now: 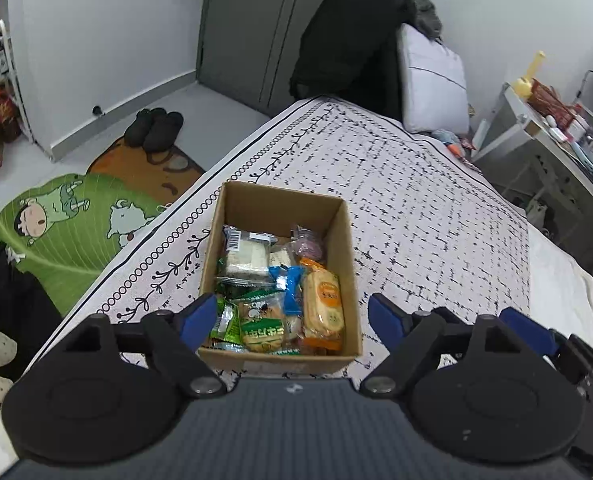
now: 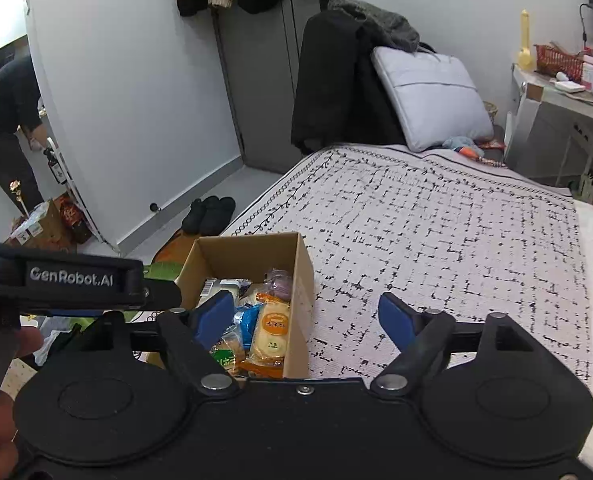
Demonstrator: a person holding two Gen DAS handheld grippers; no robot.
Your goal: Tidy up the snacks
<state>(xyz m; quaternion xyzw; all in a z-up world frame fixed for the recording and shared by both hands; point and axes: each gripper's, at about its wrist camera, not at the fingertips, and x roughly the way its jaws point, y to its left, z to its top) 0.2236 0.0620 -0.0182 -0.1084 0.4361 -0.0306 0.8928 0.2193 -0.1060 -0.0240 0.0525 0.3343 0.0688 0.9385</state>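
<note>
Snacks fill the box on the bed; left gripper and right gripper hover above it, fingers spread, empty. A careless reach could tip the box off the bed's edge.

Snacks in box, box on bed.

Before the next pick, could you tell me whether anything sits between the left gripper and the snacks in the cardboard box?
Nothing visible does. The left gripper hangs open above the near end of the cardboard box, which has no lid, and the snacks lie uncovered below.
</note>
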